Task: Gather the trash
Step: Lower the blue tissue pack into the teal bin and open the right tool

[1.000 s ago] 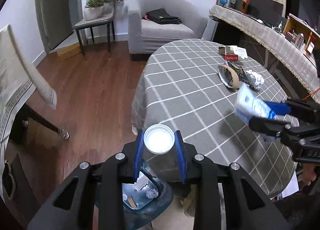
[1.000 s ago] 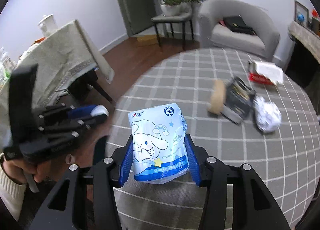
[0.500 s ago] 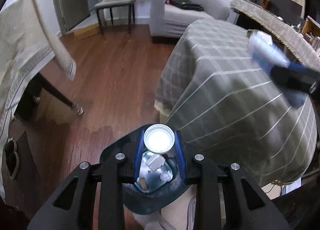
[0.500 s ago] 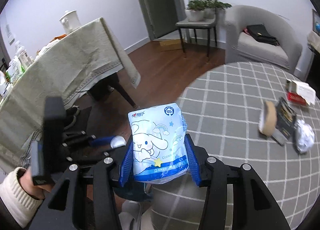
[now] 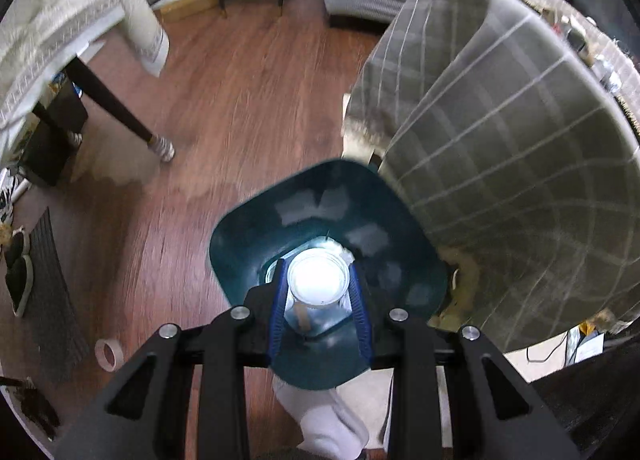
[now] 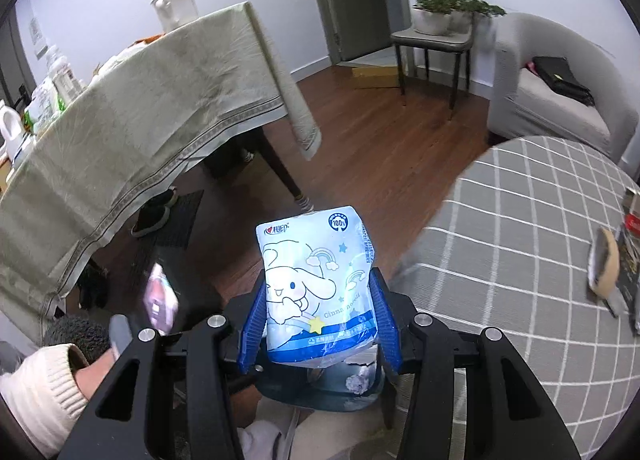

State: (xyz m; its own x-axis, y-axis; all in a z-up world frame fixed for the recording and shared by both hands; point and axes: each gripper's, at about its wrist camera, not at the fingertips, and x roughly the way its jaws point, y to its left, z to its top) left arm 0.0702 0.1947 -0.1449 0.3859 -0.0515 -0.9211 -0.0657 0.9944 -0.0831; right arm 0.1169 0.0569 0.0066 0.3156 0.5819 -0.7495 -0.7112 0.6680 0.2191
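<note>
The left tool was clenched on a clear bottle directly above the open teal bin on the floor beside the checked worktop, while the right tool was clenched on a blue tissue pack above the bin's edge.

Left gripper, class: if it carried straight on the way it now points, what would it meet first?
Probably the inside of the bin. The left gripper holds a bottle aimed down into the bin's mouth, so the bottle would reach the scraps at the bottom first. Depth is hard to judge here.
</note>
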